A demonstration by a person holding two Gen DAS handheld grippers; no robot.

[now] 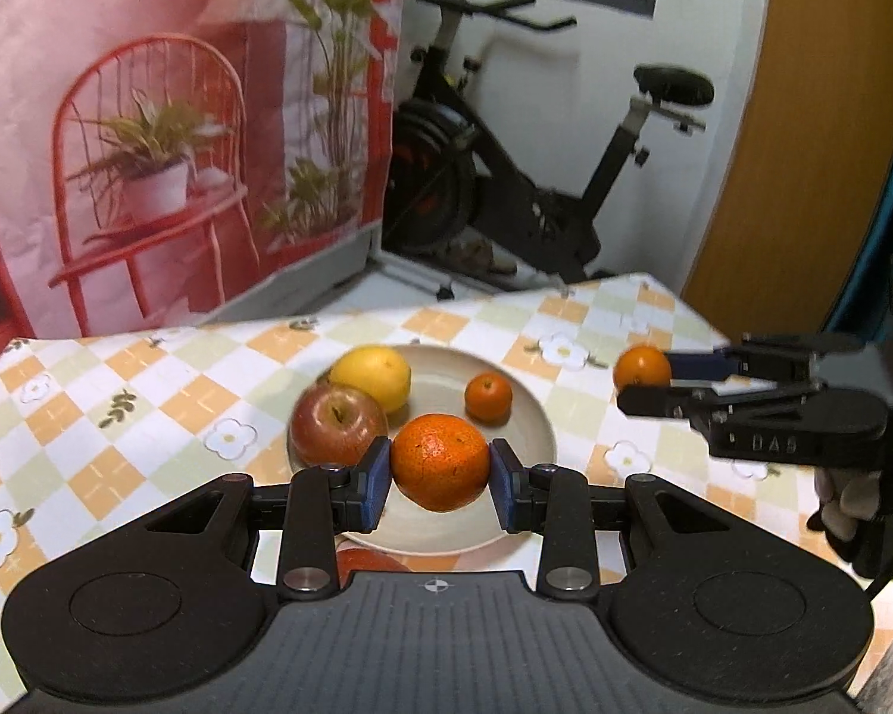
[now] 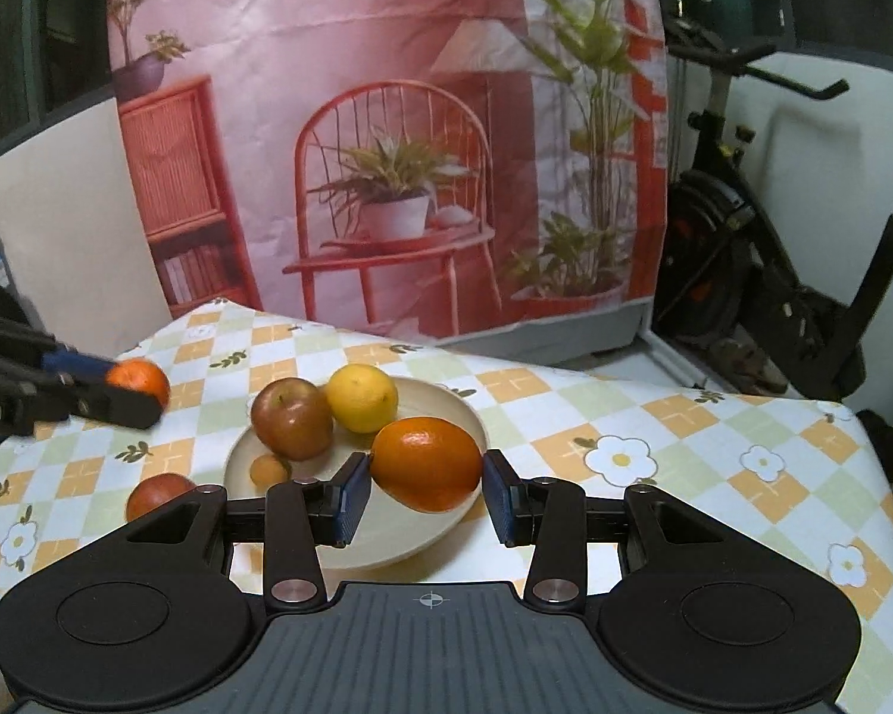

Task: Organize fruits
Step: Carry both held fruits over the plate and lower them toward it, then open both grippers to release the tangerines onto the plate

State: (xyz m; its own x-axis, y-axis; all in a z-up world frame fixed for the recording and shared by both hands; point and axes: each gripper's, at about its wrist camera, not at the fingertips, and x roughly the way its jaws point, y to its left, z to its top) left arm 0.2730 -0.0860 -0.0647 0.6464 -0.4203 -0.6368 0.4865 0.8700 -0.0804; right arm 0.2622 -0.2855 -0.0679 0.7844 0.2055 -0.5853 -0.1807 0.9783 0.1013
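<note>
While both claws are loaded, it's the plate that matters here. The left gripper is clamped on a big round orange with pitted skin, blue pads pressing either side, and it hangs over the near edge of the shallow cream ceramic plate. The right gripper is clenched on its own smooth glossy orange, which hovers above the near-right rim of that same plate in its own view.

On the plate already: a red-and-yellow apple, a yellow lemon behind it and a small mandarin to the right. One more reddish fruit lies on the checked flower-print tablecloth, just left of the plate.

My guess is both oranges go down onto the plate. The open patch is the front-right part, straight ahead and below the left claw. That one looks nearer, so I'd set it down first and keep the other from crowding in.
</note>
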